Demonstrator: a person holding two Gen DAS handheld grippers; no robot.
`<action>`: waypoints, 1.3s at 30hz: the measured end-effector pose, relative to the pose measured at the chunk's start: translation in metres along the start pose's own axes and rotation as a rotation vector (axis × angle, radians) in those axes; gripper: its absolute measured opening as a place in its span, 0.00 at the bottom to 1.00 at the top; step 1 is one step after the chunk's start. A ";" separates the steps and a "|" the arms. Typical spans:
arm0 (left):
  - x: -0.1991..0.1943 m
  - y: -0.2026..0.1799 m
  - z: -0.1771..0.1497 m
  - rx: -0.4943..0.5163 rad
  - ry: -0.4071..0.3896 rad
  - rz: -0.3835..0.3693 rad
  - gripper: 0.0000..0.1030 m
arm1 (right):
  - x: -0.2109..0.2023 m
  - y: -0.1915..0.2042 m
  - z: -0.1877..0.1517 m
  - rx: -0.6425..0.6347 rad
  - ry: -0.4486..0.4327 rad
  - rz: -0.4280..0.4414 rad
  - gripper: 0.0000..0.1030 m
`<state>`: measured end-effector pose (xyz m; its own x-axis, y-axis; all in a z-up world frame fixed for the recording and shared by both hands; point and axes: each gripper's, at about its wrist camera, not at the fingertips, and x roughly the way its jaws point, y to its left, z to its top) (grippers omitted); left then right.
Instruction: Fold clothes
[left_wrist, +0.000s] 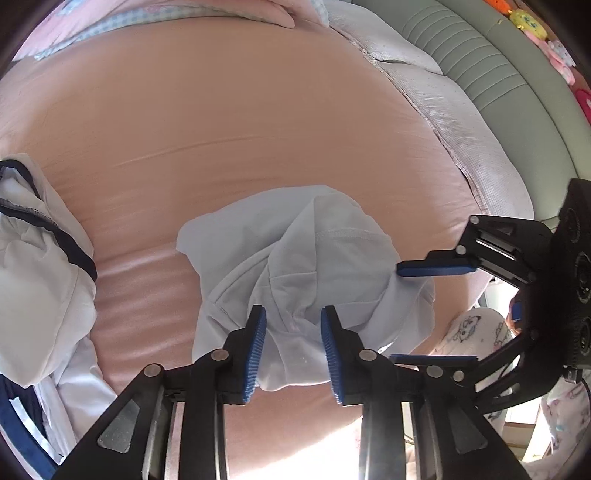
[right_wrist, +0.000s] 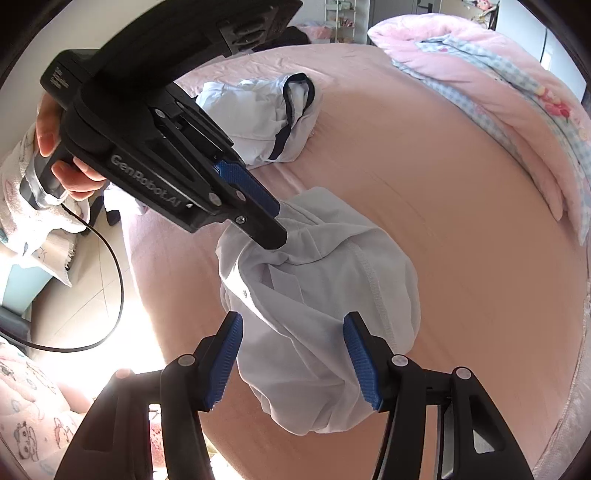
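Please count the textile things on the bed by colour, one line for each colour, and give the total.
Pale blue-white garment, crumpled between the grippers: 1
White garment with dark navy trim, crumpled further away: 1
Pink quilt with blue checked lining, bunched at the bed's edge: 1
Total: 3

**Daylit bed, blown-out glare at the near edge**

Strong daylight floods both fisheye views; it burns to pure white at the near edge of the pink bedsheet and on the floor beside the bed; the rest is evenly bright with soft, faint shadows under the crumpled white garment; straight lines bow heavily toward the dark circular borders; focus is crisp centrally, softer at the rims.
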<state>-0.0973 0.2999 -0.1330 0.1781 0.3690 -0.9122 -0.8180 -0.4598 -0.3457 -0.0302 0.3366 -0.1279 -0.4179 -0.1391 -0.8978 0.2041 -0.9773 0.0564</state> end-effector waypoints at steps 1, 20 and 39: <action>0.000 -0.001 0.001 0.005 0.015 -0.004 0.45 | 0.002 -0.002 0.000 0.008 0.005 0.011 0.55; 0.029 -0.014 0.008 0.011 0.144 0.079 0.51 | 0.009 -0.021 -0.020 0.148 0.060 -0.069 0.55; 0.002 0.019 -0.004 -0.098 0.010 0.023 0.10 | 0.001 -0.015 -0.021 0.170 -0.030 -0.078 0.23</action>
<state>-0.1102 0.2886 -0.1419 0.1659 0.3495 -0.9221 -0.7646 -0.5450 -0.3441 -0.0149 0.3543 -0.1391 -0.4535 -0.0640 -0.8889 0.0189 -0.9979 0.0622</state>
